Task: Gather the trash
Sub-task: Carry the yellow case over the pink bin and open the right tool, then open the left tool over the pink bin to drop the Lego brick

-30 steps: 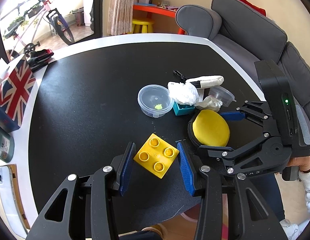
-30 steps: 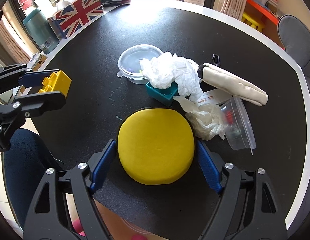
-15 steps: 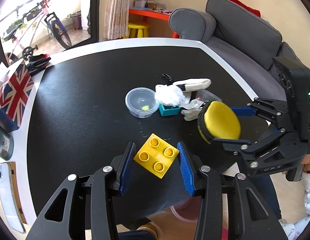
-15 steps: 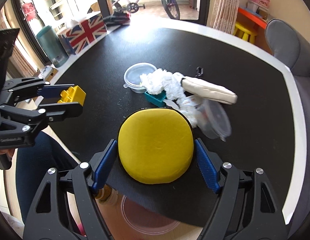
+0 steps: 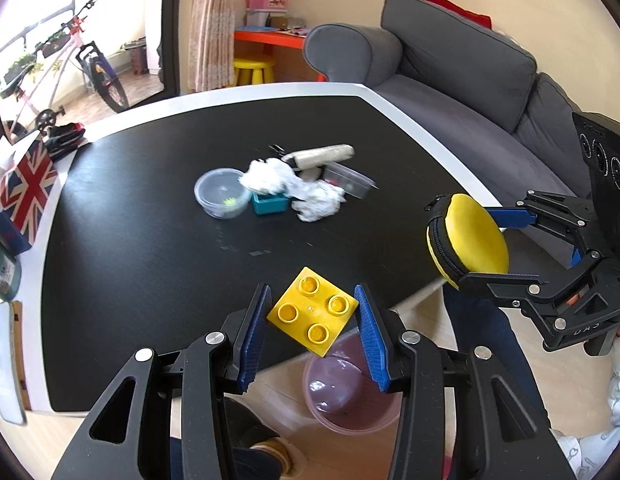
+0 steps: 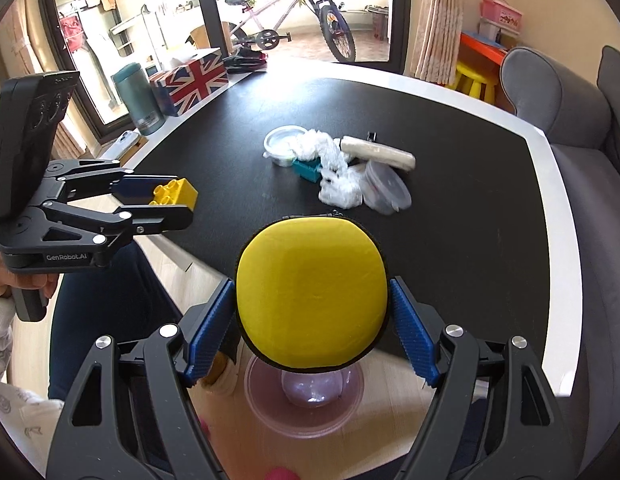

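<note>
Right wrist view: the right claw (image 6: 310, 332) grips a round yellow zip case (image 6: 312, 294) directly above the pink bin (image 6: 303, 412) on the floor off the bench's (image 6: 450, 240) near edge; the left claw (image 6: 171, 200), clamping a yellow toy brick (image 6: 175, 194), hangs farther out to the side.

- Yellow studded block (image 5: 313, 316)
- Yellow round zip case (image 6: 312, 295), black edge
- Black worktop (image 5: 149, 240), white border
- Teal small box (image 5: 270, 203)
- Union Jack box (image 6: 191, 80): red, white, blue
- Pink translucent bin (image 5: 350, 396)

Left hand-held gripper (image 5: 313, 330) and right hand-held gripper (image 6: 312, 330) both point steeply downward, clamped.
</note>
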{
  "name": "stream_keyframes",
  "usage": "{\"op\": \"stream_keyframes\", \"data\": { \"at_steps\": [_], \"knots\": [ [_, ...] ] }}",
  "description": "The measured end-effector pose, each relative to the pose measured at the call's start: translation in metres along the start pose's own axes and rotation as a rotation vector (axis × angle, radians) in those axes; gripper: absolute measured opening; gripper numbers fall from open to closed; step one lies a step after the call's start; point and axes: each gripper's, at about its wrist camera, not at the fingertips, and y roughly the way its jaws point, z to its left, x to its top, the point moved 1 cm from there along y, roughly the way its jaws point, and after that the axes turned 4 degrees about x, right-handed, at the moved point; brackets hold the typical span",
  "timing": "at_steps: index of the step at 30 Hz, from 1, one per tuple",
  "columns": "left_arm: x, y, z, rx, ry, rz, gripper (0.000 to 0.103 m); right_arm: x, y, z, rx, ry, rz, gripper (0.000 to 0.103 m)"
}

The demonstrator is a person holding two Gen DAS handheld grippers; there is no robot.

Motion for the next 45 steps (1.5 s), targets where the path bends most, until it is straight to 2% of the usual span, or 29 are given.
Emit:
{"op": "stream_keyframes", "data": {
  "at_steps": [11,23,24,26,27,36,45],
  "knots": [
    [-0.027,0.005,-0.036,-0.043,0.03,0.029,0.043,-0.046,-0.006,-0.003,0.011,0.024,0.033,0.076],
    [-0.058,0.012,-0.047,-0.068,0.033,0.054,0.043,-0.087,0.019,-0.002,0.047,0.056,0.083,0.077],
    [-0.059,0.012,-0.047,-0.069,0.032,0.055,0.043,-0.088,0.019,-0.002,0.045,0.059,0.084,0.078],
    [-0.061,0.012,-0.048,-0.07,0.035,0.054,0.043,-0.09,0.02,-0.005,0.042,0.072,0.08,0.089],
    [-0.061,0.012,-0.048,-0.07,0.035,0.054,0.043,-0.091,0.019,-0.005,0.04,0.075,0.075,0.091],
    [-0.06,0.014,-0.055,-0.076,0.048,0.056,0.043,-0.086,0.006,-0.016,0.012,0.111,0.037,0.095],
    [-0.061,0.026,-0.065,-0.097,0.073,0.092,0.043,-0.089,0.0,-0.026,-0.013,0.14,0.025,0.096]
  ]
}}
